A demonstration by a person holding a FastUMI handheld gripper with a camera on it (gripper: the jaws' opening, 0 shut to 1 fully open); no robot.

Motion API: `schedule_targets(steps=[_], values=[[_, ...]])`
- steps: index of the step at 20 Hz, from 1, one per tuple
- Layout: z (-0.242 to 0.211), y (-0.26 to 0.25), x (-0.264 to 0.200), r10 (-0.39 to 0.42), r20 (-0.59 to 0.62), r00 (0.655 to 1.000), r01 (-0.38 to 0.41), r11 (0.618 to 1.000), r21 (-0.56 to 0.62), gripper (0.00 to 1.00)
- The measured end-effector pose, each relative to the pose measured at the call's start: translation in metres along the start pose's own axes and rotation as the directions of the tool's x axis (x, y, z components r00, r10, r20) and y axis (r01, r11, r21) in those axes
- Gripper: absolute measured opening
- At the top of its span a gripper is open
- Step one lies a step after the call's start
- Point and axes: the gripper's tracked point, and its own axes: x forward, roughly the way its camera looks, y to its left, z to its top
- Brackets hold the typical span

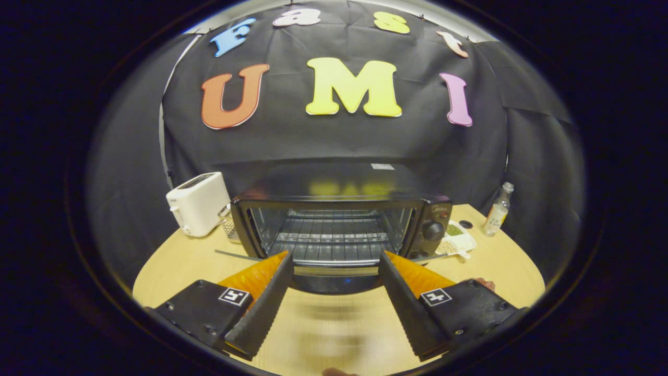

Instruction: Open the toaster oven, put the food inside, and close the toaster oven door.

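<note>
With nothing held between them, the fingers (pixel 334 266) stand spread wide apart above the wooden bench (pixel 177 261), their tips reaching toward the front of the toaster oven (pixel 339 209). That oven sits just ahead of them at the middle of the bench, its door (pixel 336 279) dropped down flat so that the lowered panel lies between the two fingertips, and its wire rack (pixel 331 237) shows bare inside the cavity. A control knob (pixel 433 231) sits on the oven's right-hand panel. Left of the oven, near it, stands a white toaster (pixel 197 203), with a small wire basket (pixel 228 222) tucked between the two. Right of the oven, partly hidden behind its corner, lies a white tray of food (pixel 459 241), and farther right, well apart, a small clear bottle (pixel 498 209) stands upright near the bench's edge.
</note>
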Motion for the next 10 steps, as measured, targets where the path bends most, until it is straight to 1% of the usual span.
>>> schedule_targets(steps=[6, 10], values=[[-0.038, -0.003, -0.014, 0.003, 0.011, 1.000, -0.003, 1.000, 0.002, 1.00], [-0.073, -0.005, -0.019, 0.005, 0.006, 1.000, -0.005, 1.000, 0.025, 1.00]])
